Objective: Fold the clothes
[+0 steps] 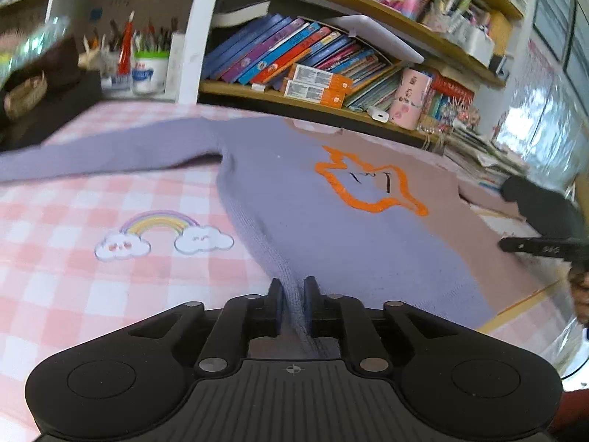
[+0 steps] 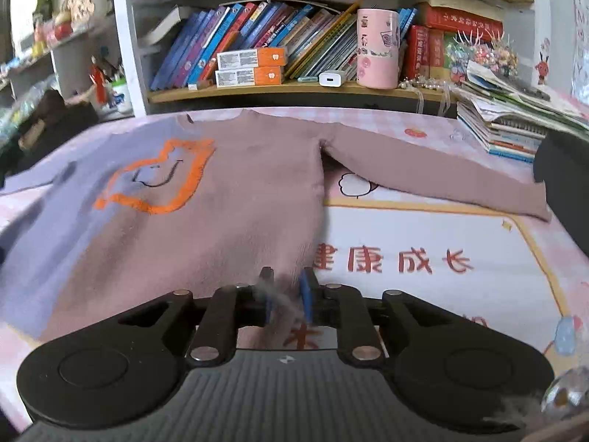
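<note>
One knit sweater (image 2: 228, 199), half lilac and half dusty pink, lies spread flat on the checked counter (image 1: 73, 221), sleeves out toward the left and right edges, collar toward the back edge. It looks soft, light and limp, likely to sag and stretch, so the hem corners suit a grip. The left hand-held gripper (image 1: 293, 304) pinches the lilac hem at the near edge; the right hand-held gripper (image 2: 287, 296) has pink hem between narrowly parted jaws.
</note>
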